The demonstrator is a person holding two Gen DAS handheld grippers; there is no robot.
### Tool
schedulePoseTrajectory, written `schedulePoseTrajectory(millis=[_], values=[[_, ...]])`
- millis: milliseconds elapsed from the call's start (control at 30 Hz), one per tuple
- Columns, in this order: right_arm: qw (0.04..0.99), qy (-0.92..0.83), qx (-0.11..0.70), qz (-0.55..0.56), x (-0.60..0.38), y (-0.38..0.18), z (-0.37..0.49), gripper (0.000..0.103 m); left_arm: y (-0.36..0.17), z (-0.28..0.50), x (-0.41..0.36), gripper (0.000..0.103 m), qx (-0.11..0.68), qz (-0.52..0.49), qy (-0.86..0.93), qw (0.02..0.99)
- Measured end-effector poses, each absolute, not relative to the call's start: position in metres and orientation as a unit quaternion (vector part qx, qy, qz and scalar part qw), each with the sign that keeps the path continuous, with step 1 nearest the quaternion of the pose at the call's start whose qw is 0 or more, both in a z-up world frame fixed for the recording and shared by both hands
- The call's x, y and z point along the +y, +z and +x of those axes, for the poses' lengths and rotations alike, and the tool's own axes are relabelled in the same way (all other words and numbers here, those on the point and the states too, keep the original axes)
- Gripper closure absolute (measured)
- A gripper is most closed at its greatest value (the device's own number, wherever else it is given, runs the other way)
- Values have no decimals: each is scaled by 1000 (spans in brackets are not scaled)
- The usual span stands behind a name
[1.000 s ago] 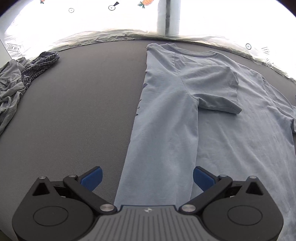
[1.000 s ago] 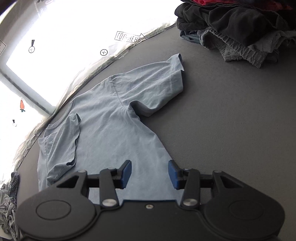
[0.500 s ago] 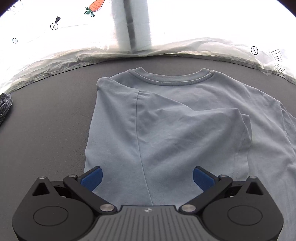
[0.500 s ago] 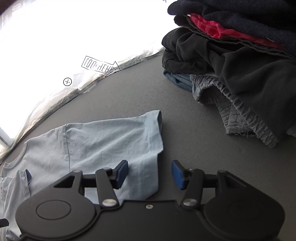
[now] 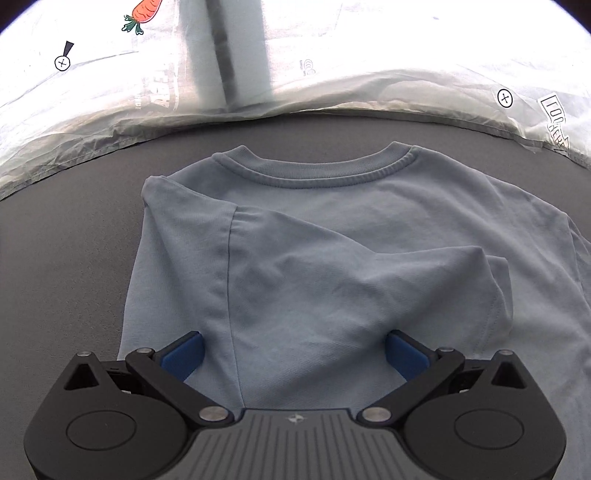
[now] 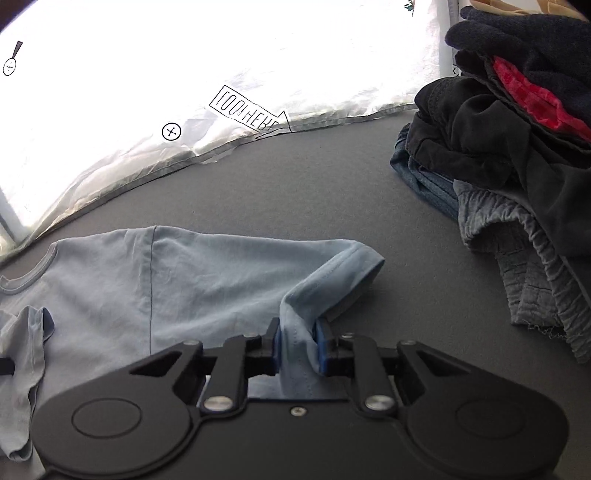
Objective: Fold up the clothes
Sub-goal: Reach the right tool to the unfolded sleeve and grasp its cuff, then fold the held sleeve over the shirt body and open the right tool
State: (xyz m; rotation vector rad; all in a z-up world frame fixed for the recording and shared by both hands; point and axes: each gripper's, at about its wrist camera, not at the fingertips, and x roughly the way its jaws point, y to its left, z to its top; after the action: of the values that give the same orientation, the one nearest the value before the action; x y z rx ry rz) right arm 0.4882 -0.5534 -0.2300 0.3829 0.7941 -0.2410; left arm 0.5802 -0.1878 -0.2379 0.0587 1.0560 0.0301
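T-shirt [image 5: 369, 229] lay flat by the desk's [image 6: 295, 192] far edge, one sleeve already folded in. Half a second earlier the right fingers [image 6: 297, 347] gaped; now they pinched the other sleeve [image 6: 325, 280], likely for folding. Left fingers [image 5: 291, 354] stayed spread.

On the white plastic sheet [image 6: 258, 74] behind the grey surface we read an arrow-shaped label [image 6: 248, 113], upside down, as "LOOK HERE", alongside a crossed-circle mark [image 6: 171, 131] and a carrot drawing [image 5: 142, 14]; smaller grey print there stays illegible.
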Motion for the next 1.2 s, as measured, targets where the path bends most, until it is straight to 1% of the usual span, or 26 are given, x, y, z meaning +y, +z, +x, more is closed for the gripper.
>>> schedulePoseTrajectory(millis=[100, 167, 267, 300, 500, 533, 633, 767, 867, 967, 1133, 1200], values=[[880, -97, 360, 294, -568, -231, 485, 93, -238, 582, -187, 0, 510, 22, 13, 860], [863, -79, 318, 384, -576, -230, 478, 93, -238, 583, -186, 0, 514, 18, 12, 858], [842, -36, 267, 468, -576, -222, 474, 93, -238, 585, -185, 0, 517, 17, 10, 856], [830, -19, 262, 492, -570, -223, 475, 93, -238, 584, -185, 0, 516, 16, 10, 856], [739, 94, 249, 618, -524, -234, 486, 93, -239, 582, -184, 0, 509, 17, 3, 861], [725, 101, 257, 630, -515, -239, 487, 93, -239, 582, -183, 0, 509, 17, 3, 861], [685, 107, 289, 661, -487, -261, 490, 93, -240, 582, -182, 0, 507, 18, -1, 862], [568, 95, 297, 761, -466, -307, 482, 93, -239, 581, -181, 0, 502, 21, -9, 865], [568, 88, 311, 757, -460, -307, 483, 93, -236, 578, -179, 0, 509, 27, -4, 860], [573, 101, 300, 756, -456, -295, 488, 93, -229, 571, -175, 0, 504, 40, 15, 863], [534, 172, 199, 803, -453, -288, 483, 93, -223, 556, -156, 0, 498, 25, 31, 866], [519, 206, 176, 810, -450, -285, 483, 93, -226, 554, -151, 0, 501, 20, 35, 864]])
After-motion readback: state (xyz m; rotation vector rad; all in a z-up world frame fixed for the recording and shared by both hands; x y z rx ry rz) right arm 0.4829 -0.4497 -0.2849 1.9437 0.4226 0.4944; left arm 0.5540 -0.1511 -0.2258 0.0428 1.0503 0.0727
